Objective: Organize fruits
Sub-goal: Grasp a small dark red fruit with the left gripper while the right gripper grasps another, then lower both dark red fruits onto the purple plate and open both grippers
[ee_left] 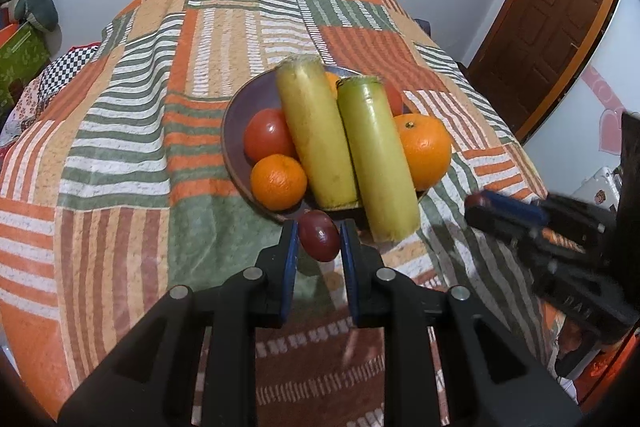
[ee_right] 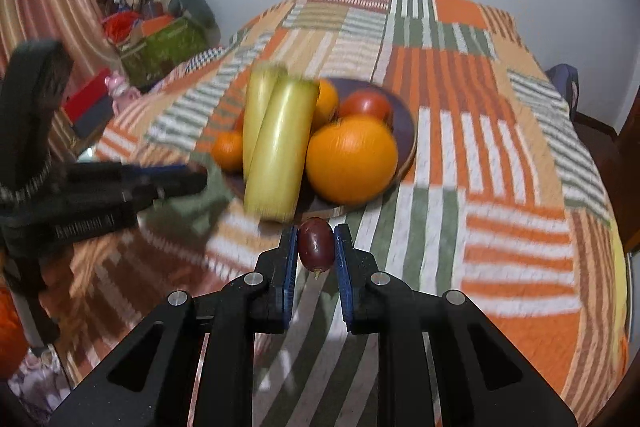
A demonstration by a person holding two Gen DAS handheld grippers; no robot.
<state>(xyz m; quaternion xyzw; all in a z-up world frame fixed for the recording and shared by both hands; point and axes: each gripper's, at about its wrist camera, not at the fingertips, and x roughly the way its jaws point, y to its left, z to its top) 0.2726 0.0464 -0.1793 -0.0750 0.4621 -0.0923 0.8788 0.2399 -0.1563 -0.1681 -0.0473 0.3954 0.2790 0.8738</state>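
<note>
Left wrist view: the left gripper (ee_left: 319, 241) pinches a grape (ee_left: 319, 235), its long axis along the fingers; the plate (ee_left: 234, 115) lies straight ahead, just beyond. Right wrist view: the right gripper (ee_right: 316, 245) pinches another grape (ee_right: 315, 244), apparently equally near the plate's (ee_right: 406, 131) front edge, though blurred.

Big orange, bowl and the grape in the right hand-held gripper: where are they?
Big orange (ee_right: 352, 158): right wrist view, middle of its peel.
Bowl (ee_left: 236, 111): left wrist view, bare left inner wall.
Grape (ee_right: 316, 245): right wrist view, its middle.

Both grippers' fingers (ee_left: 289, 247) clamped, angled downward
</note>
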